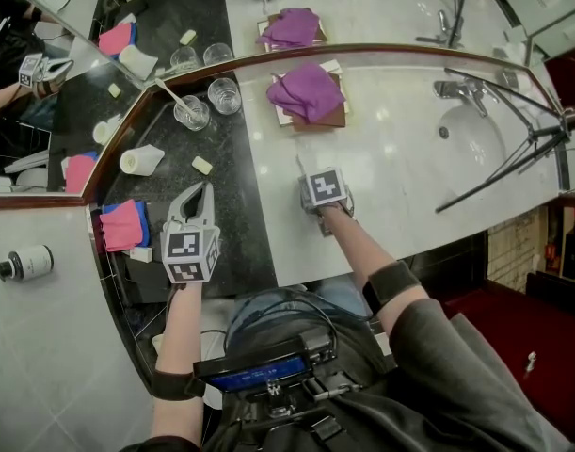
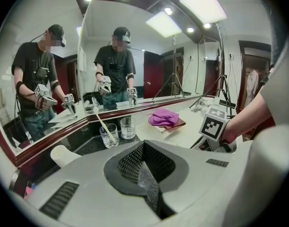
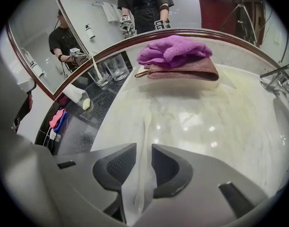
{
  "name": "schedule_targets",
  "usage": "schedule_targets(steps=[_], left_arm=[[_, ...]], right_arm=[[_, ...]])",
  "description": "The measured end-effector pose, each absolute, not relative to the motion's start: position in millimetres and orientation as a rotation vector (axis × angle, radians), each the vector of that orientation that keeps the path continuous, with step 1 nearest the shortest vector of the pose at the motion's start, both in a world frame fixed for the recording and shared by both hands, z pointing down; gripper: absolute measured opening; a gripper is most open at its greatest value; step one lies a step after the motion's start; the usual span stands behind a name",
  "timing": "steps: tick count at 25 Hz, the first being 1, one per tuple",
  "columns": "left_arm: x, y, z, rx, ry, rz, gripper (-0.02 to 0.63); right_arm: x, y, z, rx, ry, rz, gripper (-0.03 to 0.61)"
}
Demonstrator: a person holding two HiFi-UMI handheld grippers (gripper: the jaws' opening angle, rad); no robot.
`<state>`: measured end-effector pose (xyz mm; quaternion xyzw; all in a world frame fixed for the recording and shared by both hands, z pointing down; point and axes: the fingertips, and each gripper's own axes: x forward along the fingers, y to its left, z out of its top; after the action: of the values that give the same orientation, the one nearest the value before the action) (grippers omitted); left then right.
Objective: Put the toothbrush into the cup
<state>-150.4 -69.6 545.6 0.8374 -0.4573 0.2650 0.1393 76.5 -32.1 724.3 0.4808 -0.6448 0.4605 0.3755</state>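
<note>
Toothbrush: a slim pale plastic toothbrush (image 3: 145, 126) lies flat on the white marble table (image 1: 391, 177). Its near end runs in between the fingers of the right gripper (image 3: 143, 151).
Right fingers: the dark ribbed fingers (image 3: 118, 167) stand apart on either side of the handle with a gap on each side, so nothing is gripped yet.
Left fingers: the left gripper (image 2: 144, 150) hangs over the black stone strip (image 1: 235, 224) at the left, its fingers pressed together on nothing.
Handling: the brush is probably very light and stiff. It is thin and smooth on a glossy top, so it may skid or roll away as the fingers close.
Where to hold: the middle of the handle, squarely across its width, leaving one end free to go into the glass.
Cups: two clear glass tumblers stand far left by the mirror. The left tumbler (image 1: 191, 113) already holds a white brush (image 1: 169, 92), while the right tumbler (image 1: 224, 95) looks empty.
Around: a purple cloth on a brown pad (image 1: 309, 92) lies far ahead, with the white basin (image 1: 471, 144) to the right. A rolled white towel (image 1: 141, 160) and a small pale soap bar (image 1: 202, 165) lie on the left.
In the way: little, judging from here. The glasses are fragile and stand close together, so the brush already in one could be knocked.
</note>
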Motion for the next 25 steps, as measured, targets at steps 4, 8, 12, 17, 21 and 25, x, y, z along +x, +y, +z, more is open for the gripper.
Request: schedule_targets(steps=[4, 8, 12, 17, 21, 25], left_arm=[[-148, -70, 548, 2.419, -1.318, 0.763, 0.005], [-146, -71, 548, 2.42, -1.314, 0.764, 0.005], [-143, -72, 548, 2.423, -1.312, 0.759, 0.005], [-140, -70, 541, 2.426, -1.324, 0.741, 0.005], [-136, -69, 530, 2.434, -1.344, 0.707, 0.005], [-136, -67, 524, 2.433, -1.363, 0.684, 0.005]], right_arm=[[80, -37, 727, 1.249, -1.671, 1.14, 0.16], [80, -37, 727, 1.241, -1.681, 1.152, 0.163], [80, -42, 720, 1.242, -1.706, 1.137, 0.16], [71, -41, 693, 1.212, -1.78, 1.156, 0.153], [76, -47, 663, 1.206, -1.845, 1.128, 0.133], [80, -69, 611, 1.278, -1.994, 0.965, 0.033]])
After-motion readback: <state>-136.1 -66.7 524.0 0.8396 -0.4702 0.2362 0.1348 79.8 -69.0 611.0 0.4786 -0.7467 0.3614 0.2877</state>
